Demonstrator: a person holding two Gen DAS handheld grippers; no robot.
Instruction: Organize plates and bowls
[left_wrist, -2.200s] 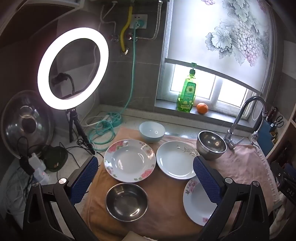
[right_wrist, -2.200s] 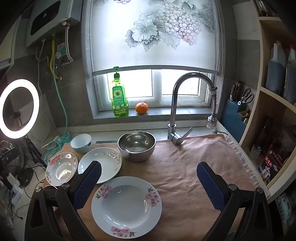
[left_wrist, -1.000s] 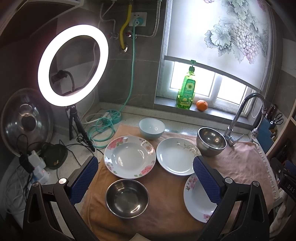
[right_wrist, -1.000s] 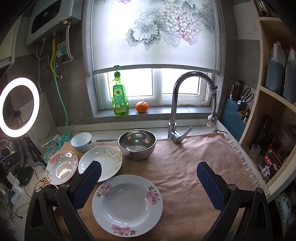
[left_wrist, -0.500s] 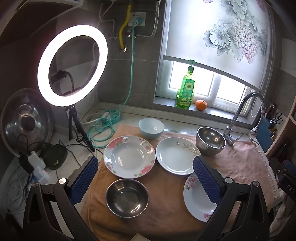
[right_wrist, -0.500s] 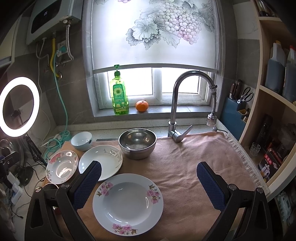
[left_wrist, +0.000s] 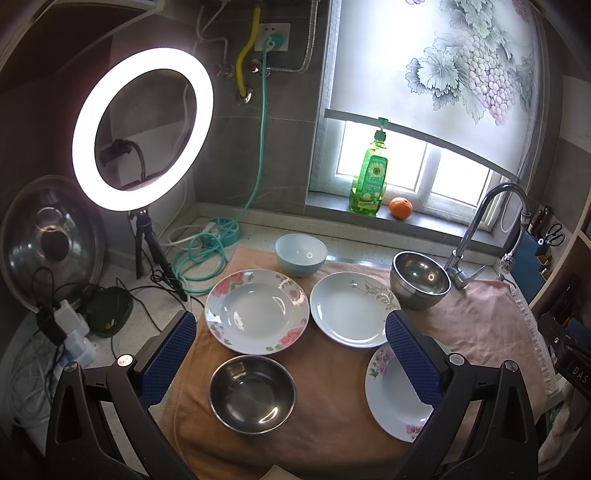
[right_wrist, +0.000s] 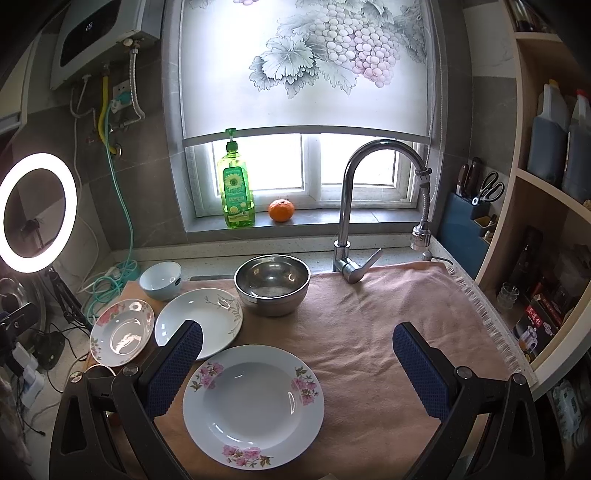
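Plates and bowls lie spread over a tan towel (right_wrist: 369, 332) that covers the counter in front of the window, and its whole right half, up to the fringed edge beside the shelves, is bare cloth. Nearest the right gripper (right_wrist: 297, 362) sits the pink-flowered plate (right_wrist: 253, 406), flat and directly below the gap between the blue pads, close to the towel's front edge. Behind it to the left, the leaf-sprig plate (right_wrist: 199, 321) lies just beside the large steel bowl (right_wrist: 272, 284), which stands in front of the faucet (right_wrist: 349, 206). Farther left, the rose-rimmed plate (left_wrist: 257, 311) nearly meets the leaf-sprig plate, with the pale blue bowl (left_wrist: 301, 254) behind the two at the towel's back edge. A smaller steel bowl (left_wrist: 252, 393) rests below the left gripper (left_wrist: 290, 354), near the front left corner, a strip of cloth separating it from the plates. Both grippers hover above the towel with jaws wide apart, holding nothing. A ring light (left_wrist: 142, 127) stands off the towel's left edge among loose cables.
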